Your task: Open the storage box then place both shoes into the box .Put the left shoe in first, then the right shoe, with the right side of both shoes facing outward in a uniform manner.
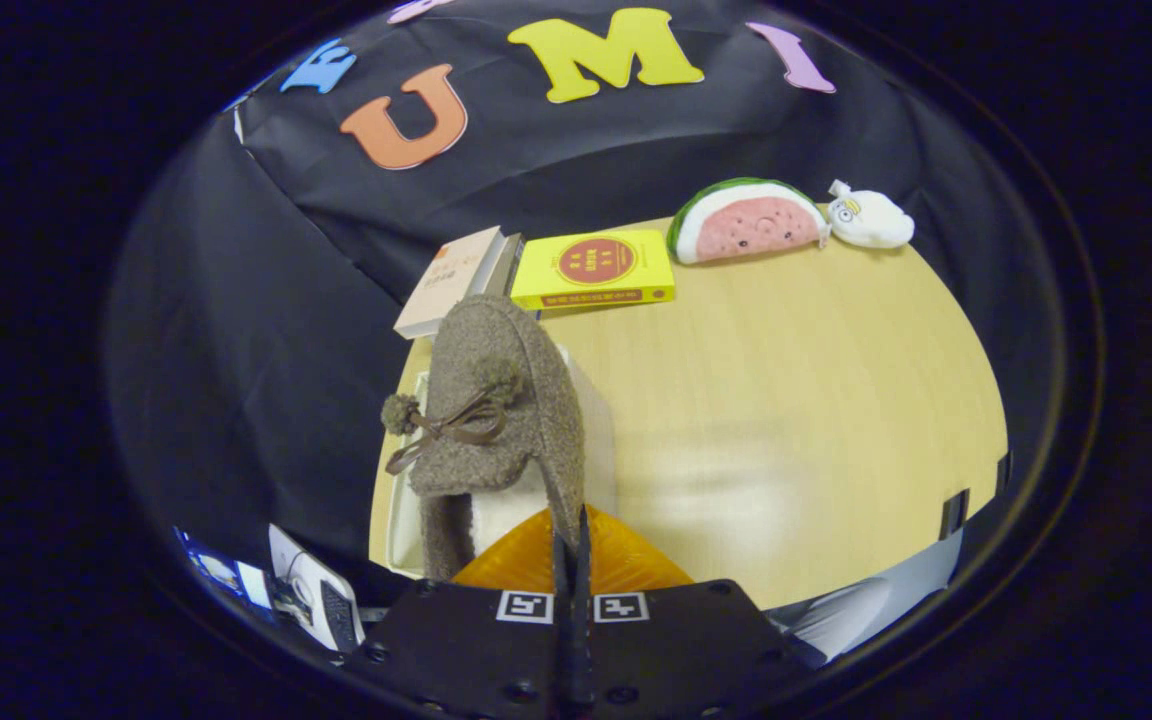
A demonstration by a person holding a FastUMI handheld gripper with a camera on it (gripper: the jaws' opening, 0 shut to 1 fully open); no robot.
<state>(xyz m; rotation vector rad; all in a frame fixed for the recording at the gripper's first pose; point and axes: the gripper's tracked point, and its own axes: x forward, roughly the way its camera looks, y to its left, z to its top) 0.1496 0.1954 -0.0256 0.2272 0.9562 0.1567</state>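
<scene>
Pinching the shoe's (496, 400) rim, the fingers (572, 560) hold it lengthwise, toe pointing away.

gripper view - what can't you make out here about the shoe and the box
- Gripper: fingers closed on the brown slipper's collar edge; the slipper's far side is turned away.
- Storage box: mostly hidden behind the slipper, so open or shut, and its contents, cannot be told.
- Book covers: print too small.

Fuzzy woollen slipper (496, 400); smooth, glossy wooden table (786, 400).
</scene>
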